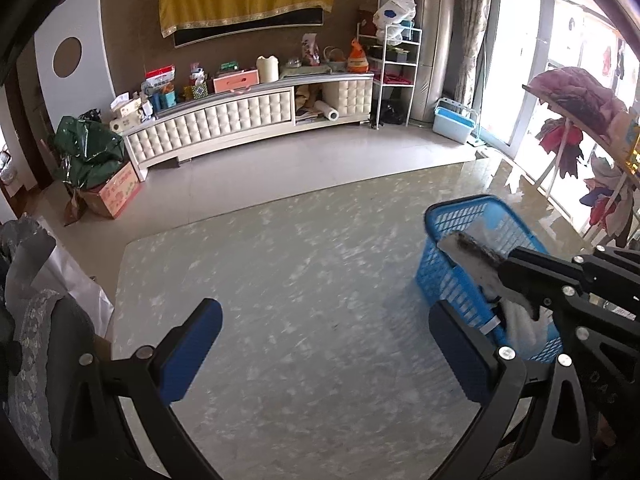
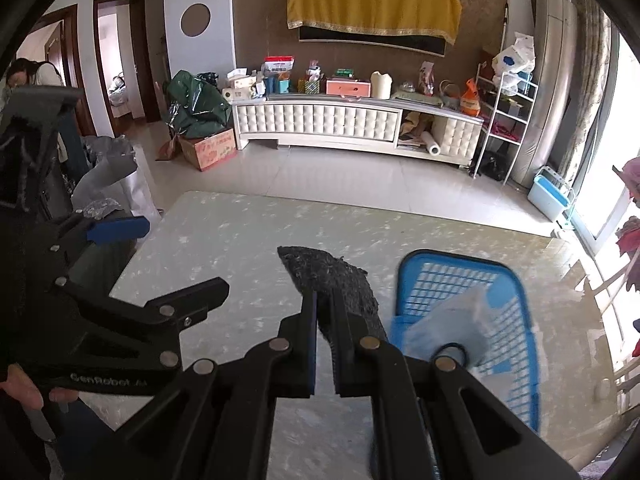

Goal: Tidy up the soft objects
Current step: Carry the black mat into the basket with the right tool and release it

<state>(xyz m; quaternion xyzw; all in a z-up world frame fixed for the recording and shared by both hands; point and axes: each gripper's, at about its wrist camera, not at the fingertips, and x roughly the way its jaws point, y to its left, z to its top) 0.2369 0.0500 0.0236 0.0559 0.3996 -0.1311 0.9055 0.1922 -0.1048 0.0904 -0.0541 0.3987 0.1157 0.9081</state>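
The right gripper (image 2: 324,320) is clamped tight on a dark, fuzzy cloth (image 2: 332,276), whose free end sticks up toward twelve o'clock above the marbled table (image 2: 240,240). The left gripper (image 1: 320,344) stands wide open with nothing between its blue pads (image 1: 188,348). At three o'clock of the cloth in the right wrist view sits a blue plastic basket (image 2: 452,276); pale blue and white soft things (image 2: 452,324) lie in it, blurred. Beyond the table, at twelve o'clock, a long white cabinet (image 2: 320,120) carries boxes and bottles. At ten o'clock, a green bag (image 2: 196,104) rests on a cardboard box (image 2: 208,148). Nothing lies between the cloth and the basket.
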